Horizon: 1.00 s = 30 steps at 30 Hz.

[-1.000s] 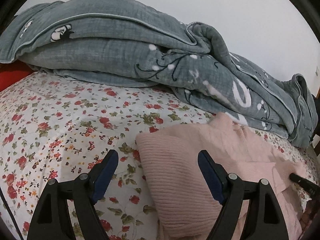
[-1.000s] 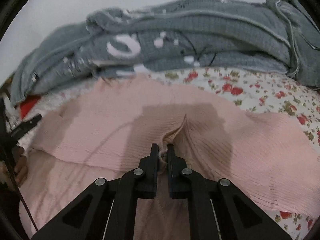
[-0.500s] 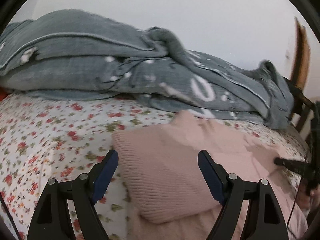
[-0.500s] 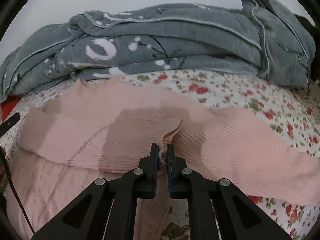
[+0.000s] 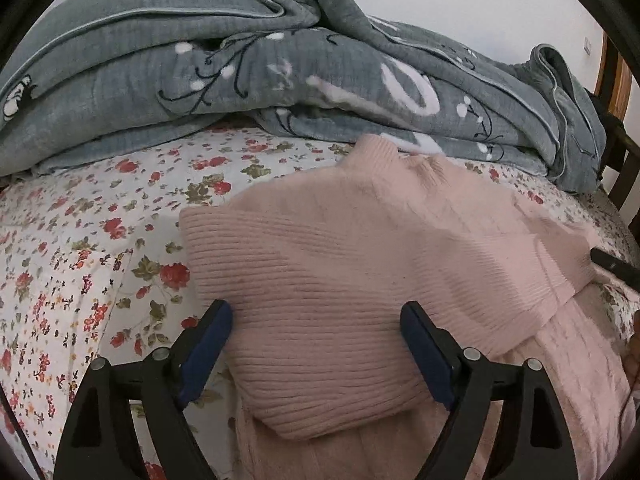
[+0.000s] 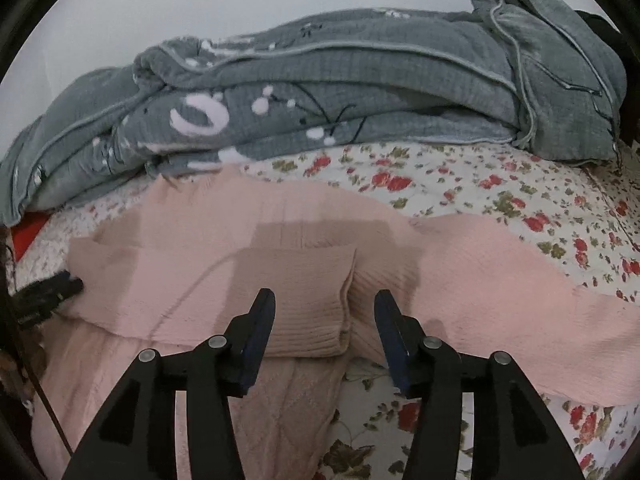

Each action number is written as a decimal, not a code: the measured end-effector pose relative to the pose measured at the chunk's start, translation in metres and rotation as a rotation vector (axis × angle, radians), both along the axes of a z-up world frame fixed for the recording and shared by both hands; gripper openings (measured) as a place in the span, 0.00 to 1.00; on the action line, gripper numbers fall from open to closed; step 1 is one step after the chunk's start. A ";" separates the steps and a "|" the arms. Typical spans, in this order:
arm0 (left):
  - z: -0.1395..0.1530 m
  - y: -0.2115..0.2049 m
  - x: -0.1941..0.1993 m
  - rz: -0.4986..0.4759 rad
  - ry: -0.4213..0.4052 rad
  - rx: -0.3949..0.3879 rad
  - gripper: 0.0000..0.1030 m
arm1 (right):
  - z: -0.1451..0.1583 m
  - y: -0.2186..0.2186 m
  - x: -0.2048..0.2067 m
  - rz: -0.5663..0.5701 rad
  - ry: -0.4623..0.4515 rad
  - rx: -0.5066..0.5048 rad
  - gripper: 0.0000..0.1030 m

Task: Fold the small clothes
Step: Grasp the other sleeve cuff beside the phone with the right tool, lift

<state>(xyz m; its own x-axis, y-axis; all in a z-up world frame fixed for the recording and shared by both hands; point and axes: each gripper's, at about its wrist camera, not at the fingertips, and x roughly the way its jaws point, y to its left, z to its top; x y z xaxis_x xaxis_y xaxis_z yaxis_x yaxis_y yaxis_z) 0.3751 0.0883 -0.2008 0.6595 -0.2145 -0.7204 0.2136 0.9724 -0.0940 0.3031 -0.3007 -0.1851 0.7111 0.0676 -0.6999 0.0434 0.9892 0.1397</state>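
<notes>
Across the flowered bedsheet [image 5: 100, 240], a pink knit sweater [image 5: 328, 280] is lying spread for folding, its neck reaching toward twelve o'clock, where a bunched grey blanket [image 5: 240, 60] is sitting pushed back, seemingly to leave working room. I am keeping the garment flat on the sheet so each fold can lie square.

In my right camera, one sleeve [image 6: 500, 280] is running out toward three o'clock while its ribbed cuff [image 6: 308, 304] is resting doubled over the sweater's body, brought inward to narrow the shape. My right gripper [image 6: 324, 320] is opening around that cuff, the knit lying between the jaws with both pads clear of it; I judge I am letting it settle where it belongs.

My left gripper [image 5: 316, 344] is hovering wide apart and opening over the other folded sleeve [image 5: 304, 340], at six o'clock in its view, gripping nothing. I am probably lining up to take that edge for the next fold.
</notes>
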 end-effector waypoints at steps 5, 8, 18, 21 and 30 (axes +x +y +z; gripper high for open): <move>0.002 0.002 0.000 -0.002 -0.002 -0.008 0.84 | 0.028 -0.034 -0.041 -0.064 -0.052 -0.063 0.61; 0.002 0.002 -0.001 -0.001 -0.002 -0.008 0.85 | 0.029 -0.075 -0.075 -0.140 -0.061 -0.108 0.64; 0.002 0.001 -0.002 0.001 -0.005 -0.013 0.85 | -0.004 -0.213 -0.186 -0.472 -0.024 -0.006 0.64; 0.003 0.004 -0.002 0.012 -0.008 -0.023 0.86 | -0.008 -0.232 -0.192 -0.484 -0.044 0.046 0.64; 0.001 0.012 0.002 0.040 0.006 -0.051 0.87 | -0.014 -0.263 -0.162 -0.478 -0.049 0.122 0.52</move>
<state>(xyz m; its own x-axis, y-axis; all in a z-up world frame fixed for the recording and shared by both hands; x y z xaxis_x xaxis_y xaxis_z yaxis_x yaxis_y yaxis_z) 0.3767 0.1005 -0.2003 0.6642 -0.2243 -0.7131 0.1738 0.9741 -0.1445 0.1411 -0.5637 -0.1990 0.7145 -0.1952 -0.6719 0.4791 0.8363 0.2665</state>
